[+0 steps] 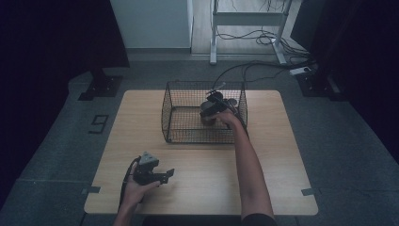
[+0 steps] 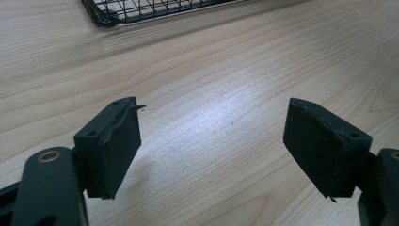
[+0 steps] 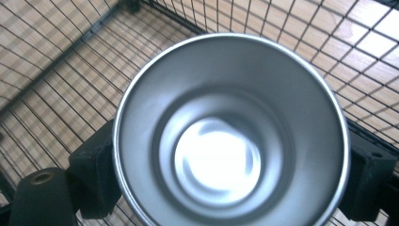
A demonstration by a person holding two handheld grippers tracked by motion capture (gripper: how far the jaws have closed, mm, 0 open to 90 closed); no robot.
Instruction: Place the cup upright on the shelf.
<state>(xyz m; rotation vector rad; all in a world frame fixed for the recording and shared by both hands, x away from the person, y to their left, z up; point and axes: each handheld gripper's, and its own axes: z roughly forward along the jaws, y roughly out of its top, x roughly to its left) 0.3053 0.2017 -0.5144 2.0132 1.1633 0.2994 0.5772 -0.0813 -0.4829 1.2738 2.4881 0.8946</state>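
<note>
high view: the right tongs [image 1: 212,109] reach down into the wire basket [image 1: 174,120], at its right end, with a metal cup [image 1: 207,117] between the jaws. the left tongs [image 1: 165,175] rest on the counter [image 1: 282,155], well in front of the basket.

left gripper view: the left tongs [image 2: 211,141] stand released, jaws wide apart over bare wood, with nothing between them. a corner of the basket [image 2: 141,9] lies beyond.

right gripper view: the steel cup [image 3: 230,136] sits upright inside the basket [image 3: 56,70], mouth toward the camera, empty. the pads [image 3: 96,169] flank its wall on both sides; whether they press on it cannot be told.

step in hand, judged: setting the cup down inside the basket. the next move calls for full release, then a straight lift of the right tongs clear of the cup rim and the basket wall, so nothing tips.
</note>
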